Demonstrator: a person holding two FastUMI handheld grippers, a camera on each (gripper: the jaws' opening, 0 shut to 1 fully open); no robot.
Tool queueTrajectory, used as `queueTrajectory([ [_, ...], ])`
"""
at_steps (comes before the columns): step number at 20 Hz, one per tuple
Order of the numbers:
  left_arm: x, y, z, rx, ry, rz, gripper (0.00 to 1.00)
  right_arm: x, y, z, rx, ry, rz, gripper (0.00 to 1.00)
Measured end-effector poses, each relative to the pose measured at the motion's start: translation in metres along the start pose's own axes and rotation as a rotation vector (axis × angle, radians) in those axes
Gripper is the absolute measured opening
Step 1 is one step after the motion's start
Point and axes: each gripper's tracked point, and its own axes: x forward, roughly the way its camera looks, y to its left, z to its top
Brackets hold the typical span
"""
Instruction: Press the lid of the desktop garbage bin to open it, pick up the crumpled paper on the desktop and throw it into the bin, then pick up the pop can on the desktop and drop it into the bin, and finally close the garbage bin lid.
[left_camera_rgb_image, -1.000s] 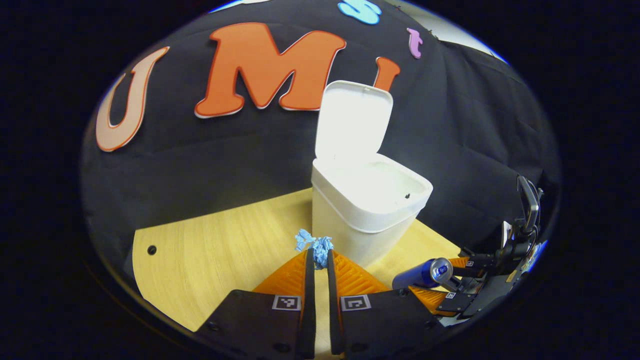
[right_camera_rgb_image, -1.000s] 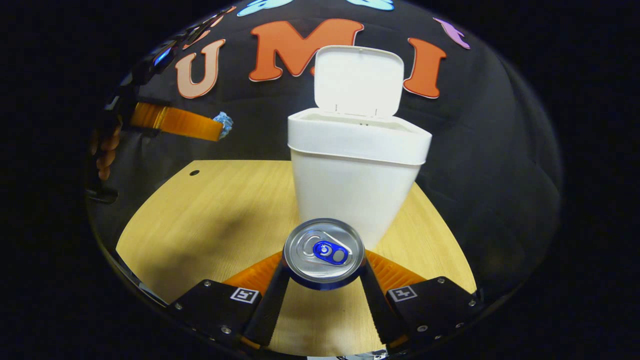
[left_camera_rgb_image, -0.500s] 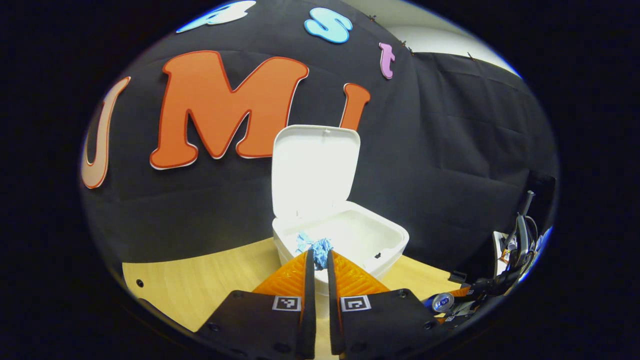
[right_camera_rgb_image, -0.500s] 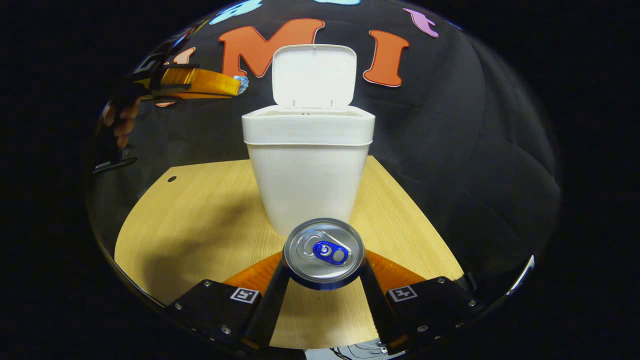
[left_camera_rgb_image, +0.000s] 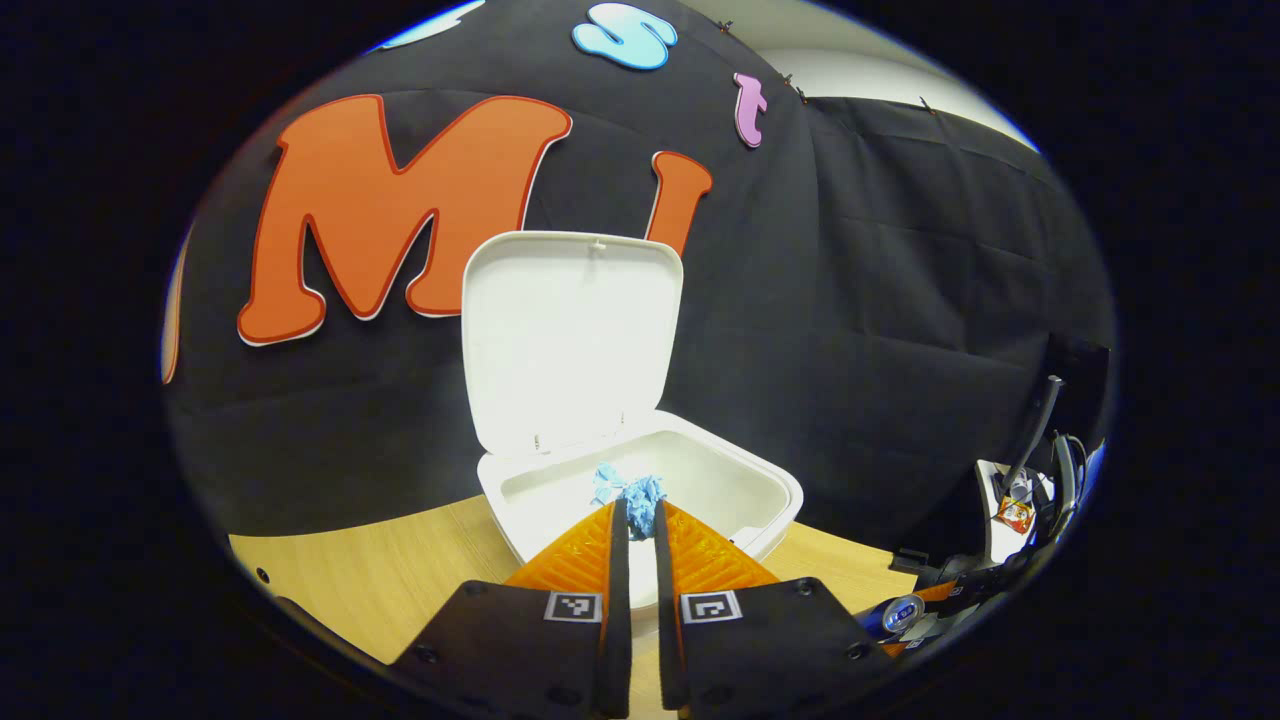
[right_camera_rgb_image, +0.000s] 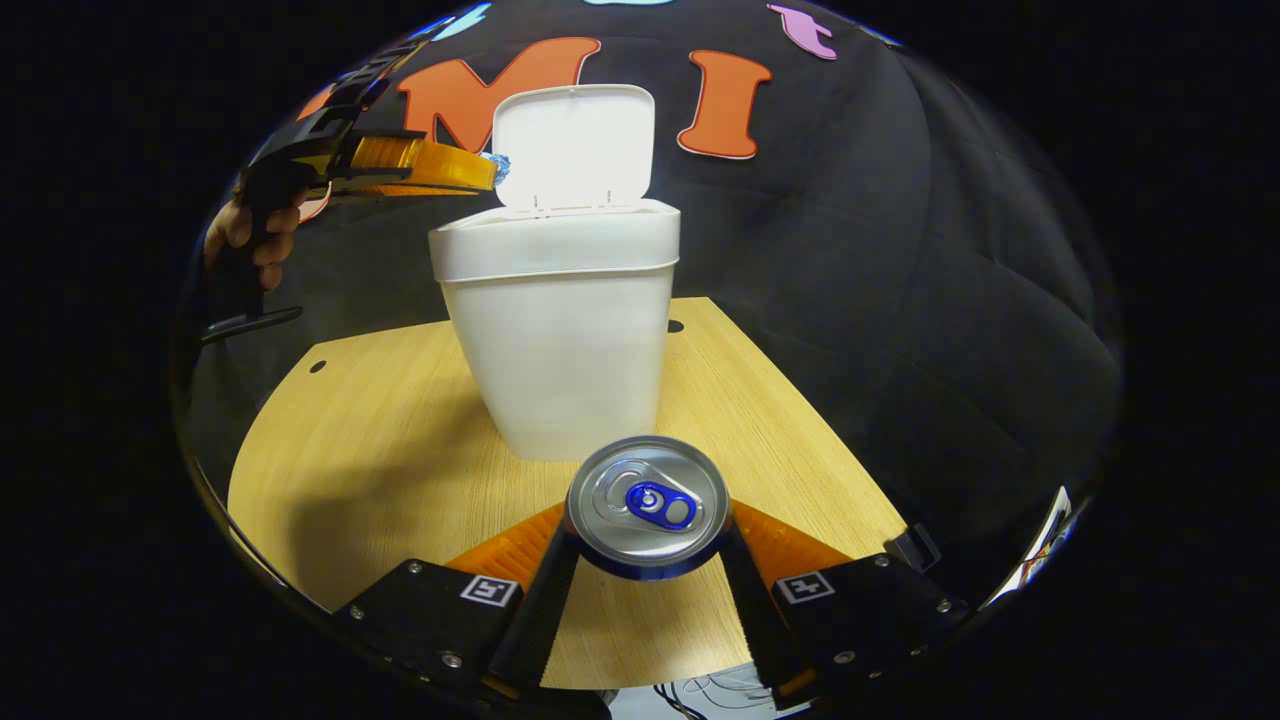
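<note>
Left gripper (left_camera_rgb_image: 640, 520) is pinching the crumpled paper (left_camera_rgb_image: 630, 492) over the open bin (right_camera_rgb_image: 555, 320), right gripper (right_camera_rgb_image: 648, 545) is clamping the pop can (right_camera_rgb_image: 648, 508) above the desktop (right_camera_rgb_image: 380, 440); paper risks snagging between fingers on release.

Bright overhead light, sharp ctr, fisheye-warped edges.

Left gripper view above bin (left_camera_rgb_image: 640, 490); right gripper view low, farther; both share bin.
</note>
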Motion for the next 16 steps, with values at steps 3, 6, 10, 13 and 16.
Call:
queueTrajectory([
  [3, 0.007, -0.001, -0.002, 0.01, 0.004, 0.002, 0.14, 0.0, 0.001, 0.001, 0.014, 0.005, -0.004, 0.79],
  [6, 0.013, -0.003, -0.007, 0.007, 0.02, 0.008, 0.16, 0.001, -0.002, 0.001, 0.02, 0.003, -0.014, 0.79],
  [10, 0.02, -0.004, -0.012, 0.025, 0.033, 0.017, 0.19, -0.002, -0.003, 0.005, 0.036, -0.004, -0.037, 0.79],
  [13, 0.022, -0.005, -0.012, 0.036, 0.04, 0.014, 0.22, 0.0, -0.004, 0.007, 0.05, -0.006, -0.052, 0.79],
  [16, 0.023, -0.007, -0.015, 0.056, 0.06, 0.015, 0.31, -0.003, -0.003, 0.013, 0.064, -0.011, -0.056, 0.79],
])
